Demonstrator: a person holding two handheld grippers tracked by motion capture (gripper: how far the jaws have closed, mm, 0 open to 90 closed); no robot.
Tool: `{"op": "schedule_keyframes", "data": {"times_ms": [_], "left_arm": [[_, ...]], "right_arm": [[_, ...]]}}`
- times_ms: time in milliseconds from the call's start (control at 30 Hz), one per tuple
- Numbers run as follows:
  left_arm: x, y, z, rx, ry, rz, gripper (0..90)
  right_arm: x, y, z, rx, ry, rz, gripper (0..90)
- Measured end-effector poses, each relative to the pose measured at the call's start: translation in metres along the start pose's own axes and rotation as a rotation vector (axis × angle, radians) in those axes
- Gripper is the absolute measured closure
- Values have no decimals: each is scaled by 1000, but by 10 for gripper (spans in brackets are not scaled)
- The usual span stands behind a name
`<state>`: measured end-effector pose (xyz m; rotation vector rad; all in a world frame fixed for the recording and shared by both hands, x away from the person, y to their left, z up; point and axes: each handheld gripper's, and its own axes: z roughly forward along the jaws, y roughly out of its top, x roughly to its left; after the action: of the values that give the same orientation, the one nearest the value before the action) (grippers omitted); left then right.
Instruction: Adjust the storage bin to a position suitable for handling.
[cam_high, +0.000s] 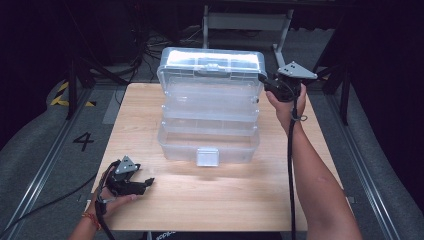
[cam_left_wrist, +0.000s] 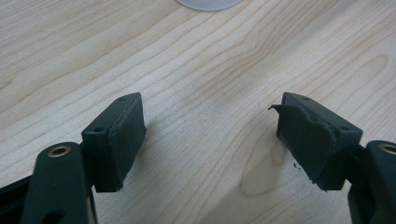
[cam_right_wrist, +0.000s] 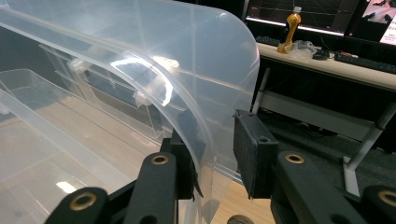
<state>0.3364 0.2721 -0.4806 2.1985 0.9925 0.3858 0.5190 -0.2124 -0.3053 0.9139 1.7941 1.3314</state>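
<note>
The clear tiered box (cam_high: 210, 112) is standing open mid-table (cam_high: 240, 195), its lid's right edge sitting between the right gripper (cam_right_wrist: 215, 158)'s unclenched jaws, while the left gripper (cam_left_wrist: 210, 140) is resting released on bare wood.

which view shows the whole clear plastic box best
The high view: the clear plastic box stands whole there, its tiers fanned open on the table. The right gripper view gives just one curved corner between the right tongs; the left gripper view catches a pale edge.
</note>
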Motion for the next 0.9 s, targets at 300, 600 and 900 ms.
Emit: {"op": "schedule_keyframes", "data": {"times_ms": [300, 600, 900], "left_arm": [[0, 0, 0, -1, -4, -3, 240], [0, 0, 0, 0, 0, 0, 240], [0, 0, 1, -1, -3, -3, 240]], "right_arm": [[-5, 4, 5, 7, 13, 0, 699], [-9, 6, 7, 22, 23, -7, 697], [-15, 10, 16, 35, 31, 22, 718]]}}
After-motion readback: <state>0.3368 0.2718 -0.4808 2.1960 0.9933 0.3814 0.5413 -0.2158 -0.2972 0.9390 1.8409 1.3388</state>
